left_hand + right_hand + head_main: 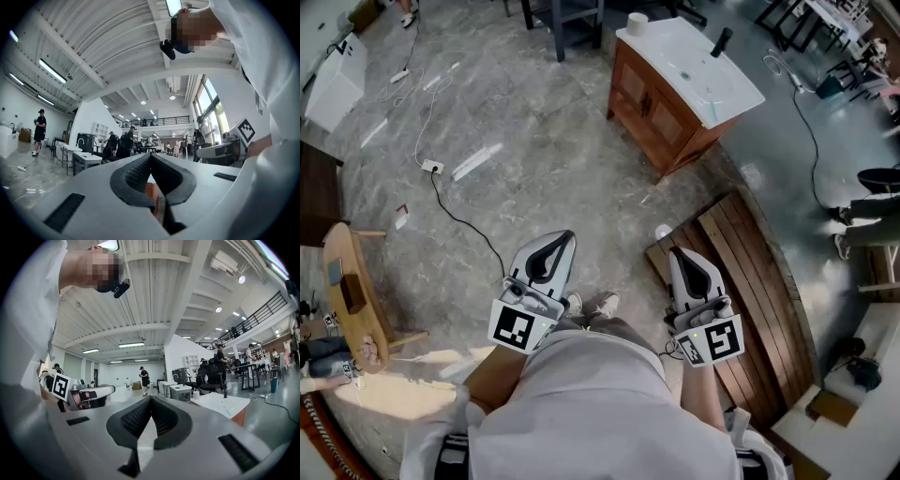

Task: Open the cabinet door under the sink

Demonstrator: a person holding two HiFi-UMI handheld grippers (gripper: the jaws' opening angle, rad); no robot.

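The left gripper [566,236] and the right gripper [676,252] are held level, each closed with nothing between its jaws. The cabinet [661,117] is seen well ahead on the floor [534,112], doors shut, under the white sink [694,67].

A brown wooden cabinet [652,112] carries a smooth white top [689,66] on glossy marbled floor [534,187].

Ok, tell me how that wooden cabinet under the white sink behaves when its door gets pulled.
The cabinet looks like solid wood under a thick sink top, so it is probably heavy and unlikely to tip. Its door looks like a rigid panel that should swing, not flex. The floor looks smooth, so a hard yank might slide it.
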